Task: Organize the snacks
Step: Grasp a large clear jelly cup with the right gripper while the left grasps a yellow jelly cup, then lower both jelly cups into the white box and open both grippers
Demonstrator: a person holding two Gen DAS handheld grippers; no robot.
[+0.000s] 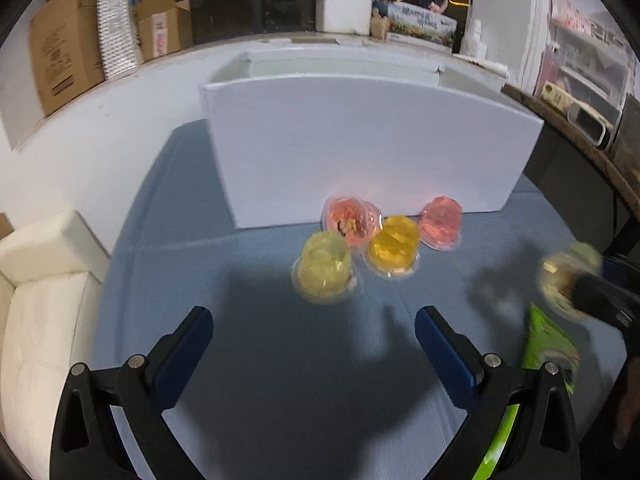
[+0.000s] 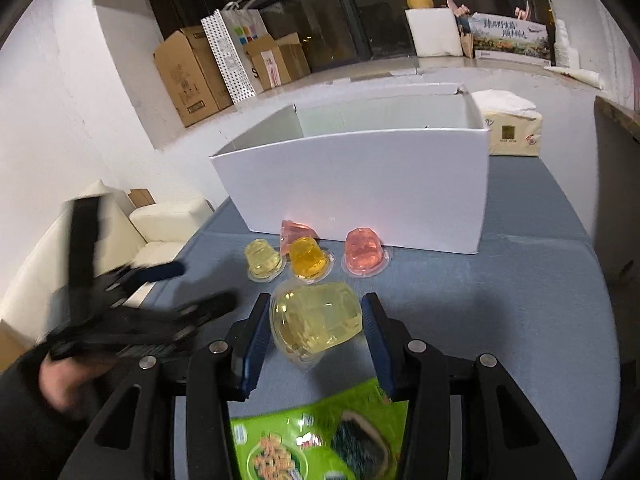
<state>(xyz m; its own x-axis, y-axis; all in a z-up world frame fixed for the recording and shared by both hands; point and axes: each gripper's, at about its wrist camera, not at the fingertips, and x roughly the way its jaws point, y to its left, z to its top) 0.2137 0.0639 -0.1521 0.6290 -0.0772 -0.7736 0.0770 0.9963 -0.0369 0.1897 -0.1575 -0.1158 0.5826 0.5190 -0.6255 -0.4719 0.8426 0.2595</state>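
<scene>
The right gripper [image 2: 316, 326] pinches a pale yellow jelly cup [image 2: 318, 322] between its blue pads, the cup lying on its side and lifted off the blue desk [image 2: 500, 320]. Directly beneath that gripper, nearest of all, lies a green snack packet [image 2: 312, 436]. Off to its left the left gripper [image 1: 314, 330] hangs above the desk with its fingers spread wide and nothing between them; it looks blurred from the other side. Just ahead of the right gripper, four more jelly cups sit in a cluster on the desk: a light yellow jelly cup [image 1: 325, 267] to the left, an orange jelly cup [image 1: 394, 246] in the middle, a pink jelly cup [image 1: 441, 221] to the right, and a tipped pink jelly cup [image 1: 350, 220] behind the orange one, close against the box. Beyond them stands an open white box [image 2: 360, 184], with a tissue pack [image 2: 510, 126] past its right corner. Farthest off, cardboard boxes [image 2: 192, 76] line the window ledge.
</scene>
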